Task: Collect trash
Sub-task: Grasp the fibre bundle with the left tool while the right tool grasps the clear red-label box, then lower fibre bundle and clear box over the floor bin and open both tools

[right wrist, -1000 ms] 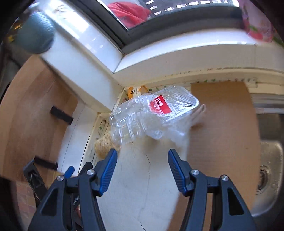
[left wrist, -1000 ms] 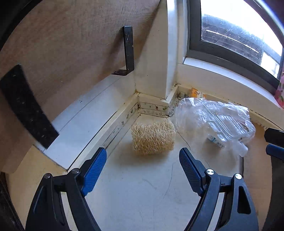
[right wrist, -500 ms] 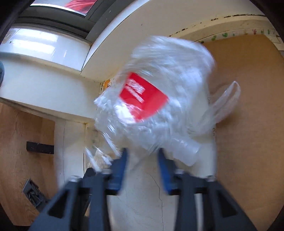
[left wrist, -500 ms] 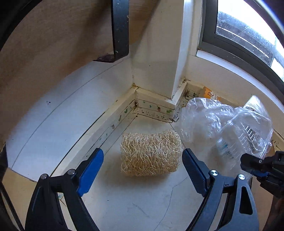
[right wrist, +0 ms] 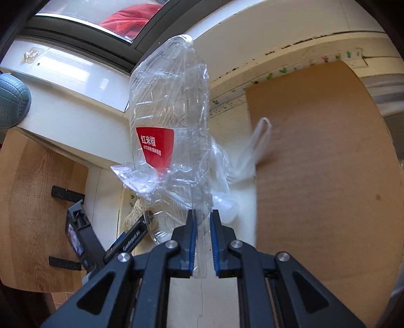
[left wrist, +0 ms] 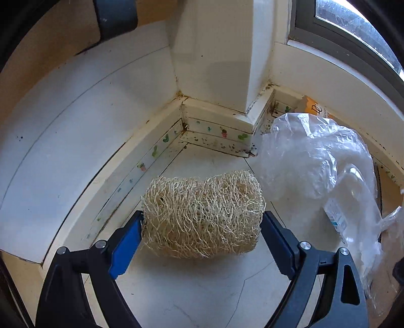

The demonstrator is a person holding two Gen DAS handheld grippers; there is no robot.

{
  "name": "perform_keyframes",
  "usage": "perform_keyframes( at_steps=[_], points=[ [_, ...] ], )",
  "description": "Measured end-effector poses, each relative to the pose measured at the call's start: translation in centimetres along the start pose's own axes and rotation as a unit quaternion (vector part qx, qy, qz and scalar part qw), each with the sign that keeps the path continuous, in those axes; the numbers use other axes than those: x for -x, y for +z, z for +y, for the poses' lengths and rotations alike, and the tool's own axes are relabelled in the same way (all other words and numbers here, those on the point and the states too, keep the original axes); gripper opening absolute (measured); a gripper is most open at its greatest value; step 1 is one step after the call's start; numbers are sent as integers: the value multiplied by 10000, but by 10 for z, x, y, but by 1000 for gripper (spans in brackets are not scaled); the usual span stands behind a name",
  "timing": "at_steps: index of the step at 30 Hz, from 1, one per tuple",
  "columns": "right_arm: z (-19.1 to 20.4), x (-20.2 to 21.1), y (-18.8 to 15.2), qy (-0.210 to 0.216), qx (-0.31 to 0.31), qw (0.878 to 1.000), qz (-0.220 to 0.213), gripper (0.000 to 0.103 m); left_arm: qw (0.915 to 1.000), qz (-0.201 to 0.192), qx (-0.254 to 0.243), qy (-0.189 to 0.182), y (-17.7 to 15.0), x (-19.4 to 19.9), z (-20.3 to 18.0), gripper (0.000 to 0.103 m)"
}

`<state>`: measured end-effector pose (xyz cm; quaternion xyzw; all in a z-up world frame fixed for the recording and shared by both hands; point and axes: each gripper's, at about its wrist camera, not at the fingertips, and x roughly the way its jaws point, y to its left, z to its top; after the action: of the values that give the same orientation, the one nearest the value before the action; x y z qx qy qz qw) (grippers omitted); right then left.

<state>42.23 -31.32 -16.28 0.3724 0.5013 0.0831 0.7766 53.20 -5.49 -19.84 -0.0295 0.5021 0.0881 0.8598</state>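
Observation:
A tan loofah sponge point(left wrist: 202, 214) lies on the white counter in the corner. My left gripper point(left wrist: 202, 227) is open with a blue pad on each side of the loofah, close to its ends. My right gripper point(right wrist: 202, 222) is shut on the edge of a clear plastic clamshell container with a red label point(right wrist: 169, 141) and holds it upright above the counter. A crumpled clear plastic bag point(left wrist: 315, 161) lies right of the loofah; it also shows behind the container in the right wrist view point(right wrist: 242, 161).
Walls and a pillar point(left wrist: 214, 55) close the corner behind the loofah. An orange packet point(left wrist: 315, 109) sits behind the bag. A brown cardboard sheet point(right wrist: 323, 164) covers the counter to the right. The left gripper's body point(right wrist: 101, 237) shows at lower left. A window point(right wrist: 101, 15) lies above.
My left gripper moved forward until its pads flank the loofah. My right gripper closed on the clamshell container and lifted it upright off the counter.

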Motion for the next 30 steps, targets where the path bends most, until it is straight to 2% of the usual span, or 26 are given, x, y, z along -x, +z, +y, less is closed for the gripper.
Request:
perform_keyframes(
  at_steps=[1, 3, 6, 7, 8, 9, 13, 19, 25, 30],
  points=[
    [-1, 2, -1, 8, -10, 10000, 4, 10, 10000, 6, 65, -54, -1, 0, 2, 77],
    [-6, 5, -6, 36, -25, 10000, 41, 10, 9997, 35, 186, -159, -3, 0, 5, 75],
    [-11, 11, -8, 65, -73, 9999, 88, 10, 9993, -115, 235, -255, -4, 8, 8, 65],
    [-12, 13, -10, 75, -91, 9999, 105, 10, 9993, -158, 201, -283, -5, 13, 7, 60],
    [-12, 14, -12, 82, -98, 9998, 120, 10, 9992, -187, 170, -298, -6, 19, 7, 48],
    [-13, 16, -15, 93, -100, 9998, 129, 10, 9992, -205, 140, -319, -8, 25, 7, 43],
    [-13, 28, -29, 93, -46, 9999, 123, 10, 9982, -285, 79, -519, -21, 52, 6, 38],
    [-14, 62, -60, 58, 121, 9999, 81, 10, 9938, -307, -181, -1055, -56, 112, 16, 32],
    [2, 98, -114, -35, 275, 9996, -41, 10, 9867, -345, -424, -1528, -106, 183, 47, 32],
    [23, 127, -177, -162, 387, 9990, -179, 10, 9808, -321, -597, -1828, -153, 234, 80, 32]
  ],
)
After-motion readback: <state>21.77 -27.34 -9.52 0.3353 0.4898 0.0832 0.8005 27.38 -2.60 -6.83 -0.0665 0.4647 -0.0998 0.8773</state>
